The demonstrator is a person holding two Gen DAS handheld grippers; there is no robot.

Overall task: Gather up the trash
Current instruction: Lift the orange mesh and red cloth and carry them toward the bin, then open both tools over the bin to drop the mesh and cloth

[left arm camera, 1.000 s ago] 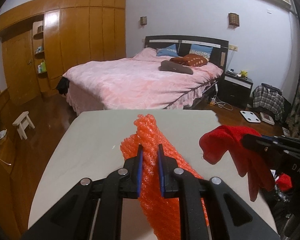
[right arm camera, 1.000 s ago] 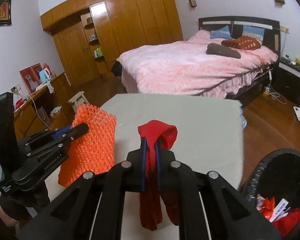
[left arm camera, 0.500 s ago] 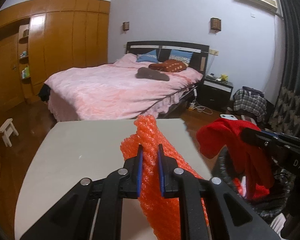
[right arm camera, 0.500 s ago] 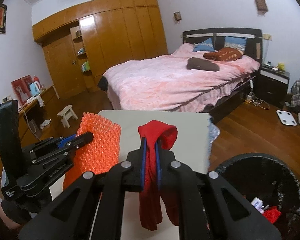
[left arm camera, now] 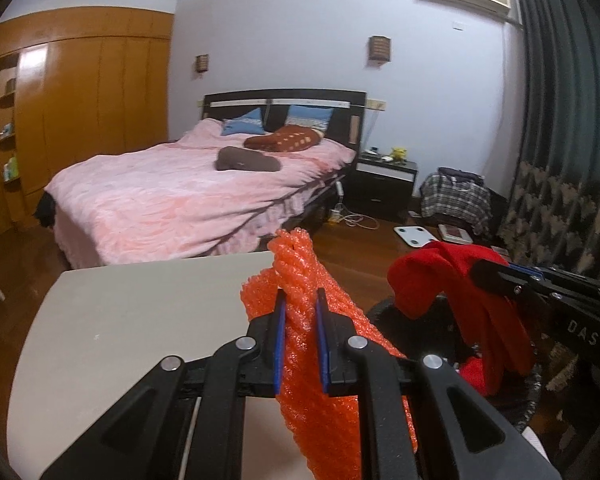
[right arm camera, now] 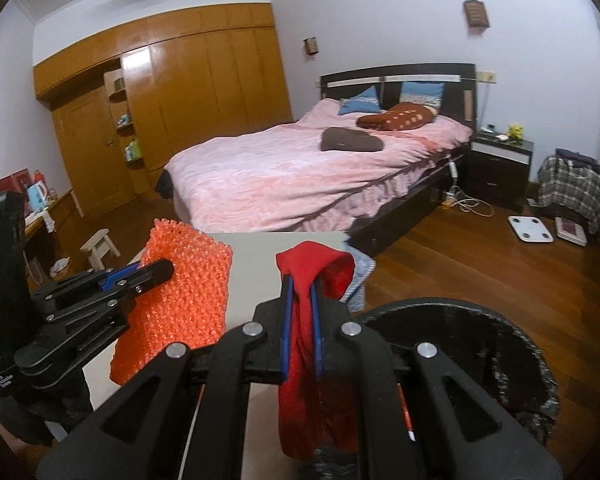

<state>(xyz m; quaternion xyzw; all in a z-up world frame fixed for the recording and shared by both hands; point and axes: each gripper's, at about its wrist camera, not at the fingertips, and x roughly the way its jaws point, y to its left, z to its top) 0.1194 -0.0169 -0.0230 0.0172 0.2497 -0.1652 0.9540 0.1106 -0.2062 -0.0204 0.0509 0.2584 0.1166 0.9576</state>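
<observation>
Trash, left: orange foam net [left arm camera: 320,380] pinched in left hand-held gripper [left arm camera: 301,344], hanging above the tabletop's right edge, just beside the bin.
Trash, right: red cloth [right arm camera: 304,364] clamped in right hand-held gripper [right arm camera: 300,344], dangling at the bin's rim, near side.
Bin: black trash bin [right arm camera: 480,352] on the floor right of the tabletop; some red scraps inside, rest too dark to tell.
Done: both pieces picked up & carried to the bin, by the look of it.
Left: let go of each over the bin opening; net needs a bit more to the right first, prob.
Surface: pale tabletop [left arm camera: 140,320], nothing else on the visible part.
Room: bedroom w/ pink bed [left arm camera: 188,204], wood wardrobe [right arm camera: 204,88], wood floor [right arm camera: 460,256], nightstand, dark curtain.
</observation>
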